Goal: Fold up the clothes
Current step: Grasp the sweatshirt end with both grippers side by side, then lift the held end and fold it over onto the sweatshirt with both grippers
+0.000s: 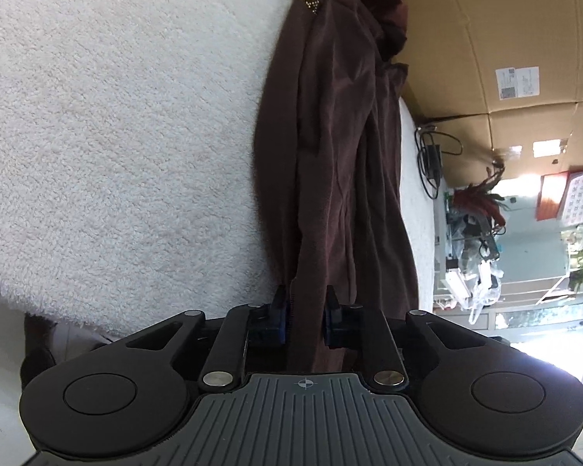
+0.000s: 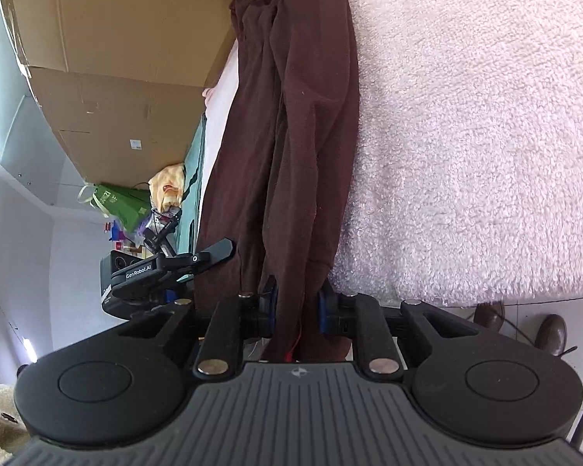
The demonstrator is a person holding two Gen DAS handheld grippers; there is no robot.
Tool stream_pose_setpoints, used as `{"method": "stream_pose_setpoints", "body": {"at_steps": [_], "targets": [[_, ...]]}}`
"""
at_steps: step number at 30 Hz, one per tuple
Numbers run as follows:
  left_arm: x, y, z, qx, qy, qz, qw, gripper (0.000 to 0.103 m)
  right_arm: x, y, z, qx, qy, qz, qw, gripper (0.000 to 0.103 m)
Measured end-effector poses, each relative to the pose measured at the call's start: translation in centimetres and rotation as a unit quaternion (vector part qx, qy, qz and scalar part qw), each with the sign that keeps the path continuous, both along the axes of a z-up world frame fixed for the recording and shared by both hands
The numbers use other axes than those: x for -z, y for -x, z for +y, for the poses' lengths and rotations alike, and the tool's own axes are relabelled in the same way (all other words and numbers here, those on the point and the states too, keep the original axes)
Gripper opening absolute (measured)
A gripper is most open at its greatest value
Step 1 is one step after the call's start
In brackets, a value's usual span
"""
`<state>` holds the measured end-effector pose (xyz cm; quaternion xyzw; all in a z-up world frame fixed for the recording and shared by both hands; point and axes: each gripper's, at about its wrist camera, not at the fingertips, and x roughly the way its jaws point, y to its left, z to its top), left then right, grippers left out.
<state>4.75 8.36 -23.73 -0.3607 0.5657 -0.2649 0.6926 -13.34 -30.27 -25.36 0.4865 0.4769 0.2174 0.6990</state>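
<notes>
While the brown garment [image 1: 330, 147] is stretched out as a long bunched strip above the white fleecy blanket [image 1: 116, 116], each end of it is pinched: the left tool [image 1: 309, 306] is clamped on the fabric at one end, and the right tool [image 2: 297, 303] is clamped on it at the other. The cloth is seen gathered lengthwise in several layers, with a small studded patch [image 1: 310, 3] showing near the far end in the left wrist view. It cannot be told whether it hangs clear of the blanket or touches it.

Progress is judged as partial: some lengthwise gathering is present, but no flat, squared stack is seen. The strip fits either a garment being shaken out for laying flat or one being carried across mid-fold, and the pictures do not settle which.

The blanket's open area is shown bare of other items. Large cardboard boxes [image 1: 505, 39] stand beyond the far edge, with a black cable [image 1: 431, 163] near them. A green bag [image 2: 116, 202] and a yellow cloth [image 2: 171, 190] are seen off the far corner, and brown shoes [image 2: 524, 322] on the floor below the near edge.
</notes>
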Motion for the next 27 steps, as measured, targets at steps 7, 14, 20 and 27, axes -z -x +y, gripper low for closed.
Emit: {"method": "stream_pose_setpoints", "body": {"at_steps": [7, 14, 20, 27], "targets": [[-2.1, -0.4, -0.8, -0.023, 0.013, 0.019, 0.9995, 0.007, -0.8, -0.4, 0.0, 0.003, -0.043, -0.008, 0.999, 0.021], [-4.6, -2.9, -0.1, -0.069, 0.046, 0.065, 0.9944, 0.007, -3.6, -2.2, -1.1, 0.024, -0.099, -0.027, 0.994, 0.021], [-5.1, -8.8, -0.4, -0.108, 0.071, 0.082, 0.9882, 0.015, -4.6, -6.7, -2.2, 0.076, -0.115, -0.005, 0.990, 0.021], [-3.0, -16.8, -2.9, -0.108, 0.038, 0.112, 0.9871, 0.039, -3.6, -13.0, -3.3, 0.144, -0.129, 0.065, 0.979, 0.024]]}}
